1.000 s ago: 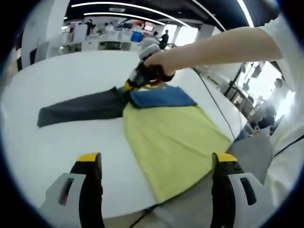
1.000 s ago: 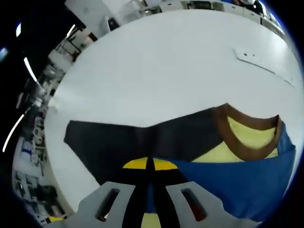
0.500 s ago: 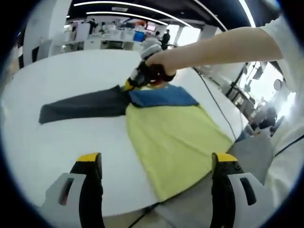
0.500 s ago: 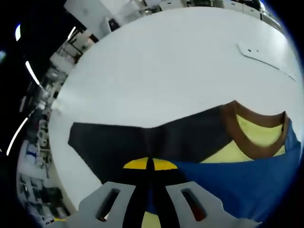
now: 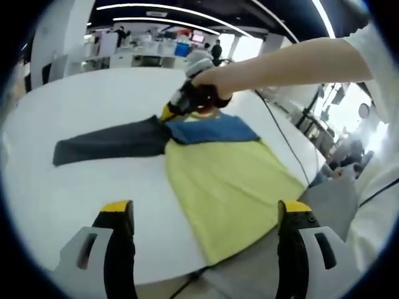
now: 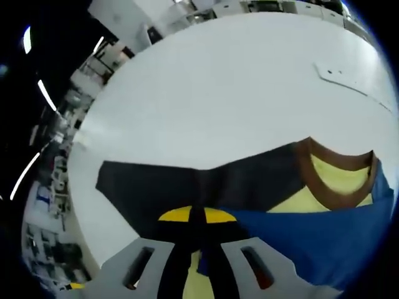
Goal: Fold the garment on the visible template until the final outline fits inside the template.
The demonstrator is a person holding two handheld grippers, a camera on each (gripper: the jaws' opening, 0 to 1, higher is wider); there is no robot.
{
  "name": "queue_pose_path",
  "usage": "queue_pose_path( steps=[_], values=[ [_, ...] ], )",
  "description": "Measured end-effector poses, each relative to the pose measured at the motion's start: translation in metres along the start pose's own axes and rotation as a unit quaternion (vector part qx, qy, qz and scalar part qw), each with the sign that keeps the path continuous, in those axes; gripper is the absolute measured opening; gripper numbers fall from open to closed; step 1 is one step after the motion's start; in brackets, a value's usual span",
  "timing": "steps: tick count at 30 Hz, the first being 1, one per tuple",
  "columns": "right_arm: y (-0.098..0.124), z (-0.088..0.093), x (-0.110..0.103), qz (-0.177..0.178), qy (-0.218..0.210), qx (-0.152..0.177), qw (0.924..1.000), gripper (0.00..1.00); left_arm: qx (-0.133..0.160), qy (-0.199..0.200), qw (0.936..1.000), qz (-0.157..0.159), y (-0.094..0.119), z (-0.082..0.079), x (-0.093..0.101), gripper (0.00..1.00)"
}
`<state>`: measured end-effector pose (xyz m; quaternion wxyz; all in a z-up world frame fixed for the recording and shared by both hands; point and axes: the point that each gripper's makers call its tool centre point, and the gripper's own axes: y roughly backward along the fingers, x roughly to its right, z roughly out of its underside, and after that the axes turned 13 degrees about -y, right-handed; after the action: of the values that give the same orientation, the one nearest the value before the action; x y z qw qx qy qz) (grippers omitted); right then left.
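Two views, one garment (image 5: 218, 180) flat on the white surface (image 5: 93, 187). Left gripper view, left to right: dark grey sleeve (image 5: 106, 140) stretched out leftward, then the yellow body running toward the near edge of the surface, with a blue panel (image 5: 212, 128) folded over its far end. Left gripper (image 5: 206, 249) hangs above the near edge, jaws spread wide, nothing between them, not touching cloth. Right gripper (image 5: 171, 112) sits at the junction of sleeve and blue panel, held by a hand (image 5: 209, 84) whose bare forearm crosses the upper right of the view and blocks part of the room behind. Grey panel (image 5: 327, 199) lies off the right edge of the surface, near a white sleeve of the person. Cable (image 5: 280, 134) runs along the surface's right side. Office desks and standing people in the background.

Right gripper view, left to right: the grey sleeve (image 6: 162, 187) spans the left and middle, brown collar (image 6: 330, 180) with yellow inside at right, blue panel (image 6: 312, 230) below it. Right gripper (image 6: 197, 219) has its jaws pinched together on the garment where grey meets blue; yellow tips touching. Bare white surface beyond, with a thin white template outline (image 6: 349, 81) at far right, well apart from the cloth.
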<state>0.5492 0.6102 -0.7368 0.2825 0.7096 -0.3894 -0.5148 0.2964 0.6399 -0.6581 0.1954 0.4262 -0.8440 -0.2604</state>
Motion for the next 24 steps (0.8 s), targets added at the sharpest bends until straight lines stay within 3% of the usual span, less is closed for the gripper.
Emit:
queue_pose_path(
  steps=[4, 11, 20, 24],
  values=[
    [0.008, 0.003, 0.001, -0.001, 0.032, 0.001, 0.9995, 0.11, 0.001, -0.009, 1.0, 0.002, 0.002, -0.005, 0.003, 0.93],
    [0.023, 0.001, 0.005, -0.016, 0.042, 0.014, 0.9989, 0.18, -0.001, -0.022, 0.9997, 0.005, 0.006, -0.013, 0.007, 0.93],
    [0.049, 0.005, 0.013, -0.054, 0.081, 0.014, 0.9951, 0.51, 0.001, -0.034, 0.9994, 0.007, 0.007, -0.025, 0.01, 0.93],
    [0.07, 0.006, 0.011, -0.079, 0.09, 0.035, 0.9921, 0.62, 0.0, -0.042, 0.9991, 0.007, 0.007, -0.03, 0.011, 0.93]
  ],
)
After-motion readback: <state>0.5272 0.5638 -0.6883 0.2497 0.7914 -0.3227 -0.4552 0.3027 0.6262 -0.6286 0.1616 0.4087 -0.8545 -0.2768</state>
